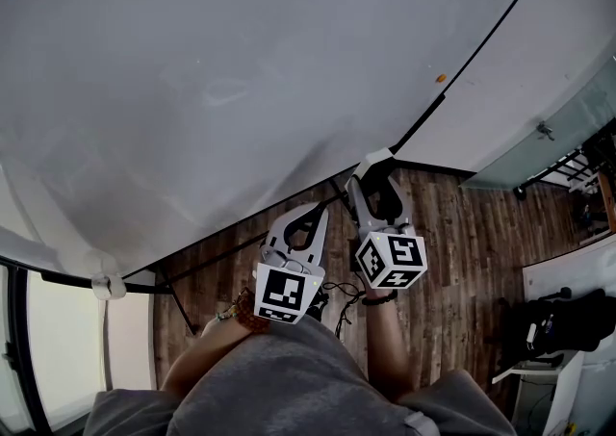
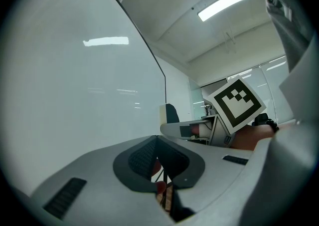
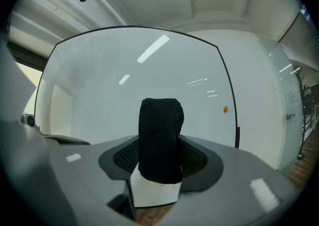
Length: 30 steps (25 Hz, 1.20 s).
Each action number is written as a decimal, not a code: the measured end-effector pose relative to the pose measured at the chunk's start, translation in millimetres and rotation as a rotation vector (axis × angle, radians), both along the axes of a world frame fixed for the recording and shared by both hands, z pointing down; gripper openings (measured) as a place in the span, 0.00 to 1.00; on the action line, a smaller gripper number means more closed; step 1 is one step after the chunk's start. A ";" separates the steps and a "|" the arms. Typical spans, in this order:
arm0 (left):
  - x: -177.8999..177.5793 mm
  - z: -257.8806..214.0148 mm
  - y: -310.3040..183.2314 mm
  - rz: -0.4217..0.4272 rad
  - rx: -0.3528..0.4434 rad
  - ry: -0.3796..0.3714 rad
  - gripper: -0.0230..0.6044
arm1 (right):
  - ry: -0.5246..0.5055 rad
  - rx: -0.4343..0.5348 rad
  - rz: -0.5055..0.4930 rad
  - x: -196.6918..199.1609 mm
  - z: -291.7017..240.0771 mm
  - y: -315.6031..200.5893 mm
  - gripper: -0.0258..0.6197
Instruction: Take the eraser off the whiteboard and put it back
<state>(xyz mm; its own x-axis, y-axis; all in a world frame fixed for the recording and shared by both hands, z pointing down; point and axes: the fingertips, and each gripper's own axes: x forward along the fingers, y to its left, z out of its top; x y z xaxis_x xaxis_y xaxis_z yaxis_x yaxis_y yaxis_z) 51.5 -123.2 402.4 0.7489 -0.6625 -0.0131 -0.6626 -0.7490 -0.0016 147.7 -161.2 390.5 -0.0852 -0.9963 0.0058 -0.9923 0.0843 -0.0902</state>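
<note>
Right tool (image 3: 159, 156) clamps eraser (image 3: 160, 135), long axis along jaws toward whiteboard (image 3: 114, 100); left tool (image 2: 158, 157) closed

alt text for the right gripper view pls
The right gripper has its jaws clamped on an eraser, black felt above a white body, standing upright between them. Behind it spreads a whiteboard with a small orange dot near its right edge.
</note>
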 end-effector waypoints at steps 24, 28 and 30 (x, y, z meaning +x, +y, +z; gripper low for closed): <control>-12.4 17.3 56.2 -0.019 -0.044 -0.024 0.05 | -0.021 0.009 0.029 3.1 7.1 67.8 0.40; -11.8 22.7 64.1 -0.033 -0.069 -0.030 0.05 | -0.032 0.013 0.030 7.0 10.3 76.3 0.40; -11.5 26.2 67.4 -0.040 -0.081 -0.031 0.05 | -0.035 0.010 0.028 8.2 12.7 79.3 0.40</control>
<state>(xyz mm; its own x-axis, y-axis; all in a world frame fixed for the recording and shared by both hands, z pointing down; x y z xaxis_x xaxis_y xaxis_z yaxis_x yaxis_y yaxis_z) 40.1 -55.8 428.6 0.7212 -0.6897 0.0647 -0.6924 -0.7206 0.0369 155.8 -81.9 403.2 -0.0577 -0.9983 -0.0071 -0.9906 0.0581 -0.1240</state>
